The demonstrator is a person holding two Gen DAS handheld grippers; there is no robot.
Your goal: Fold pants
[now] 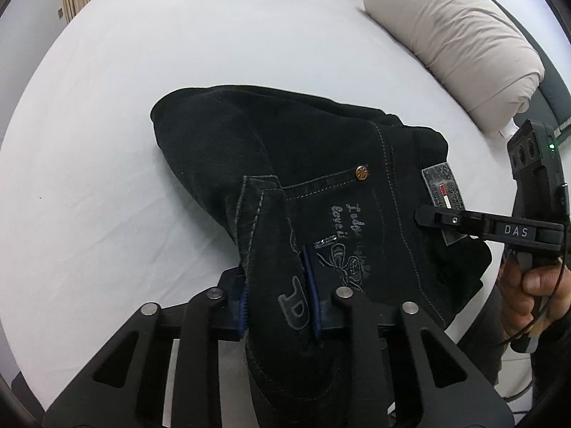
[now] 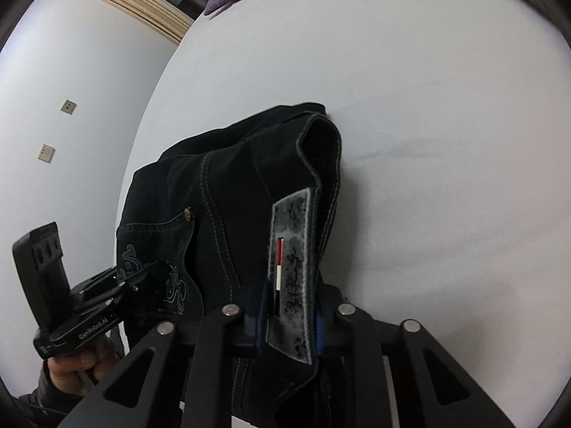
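Left tool (image 1: 278, 306) and right tool (image 2: 289, 317) each clench an edge of black pants (image 1: 321, 164) on a white bed (image 1: 178, 53).

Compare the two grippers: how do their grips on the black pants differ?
The left gripper pinches a stitched pocket corner of the pants; the right gripper pinches the waistband at the grey label. The left one bears an embroidered letter between its blue pads; the right one shows the label's red stripe. Both are closed on cloth.
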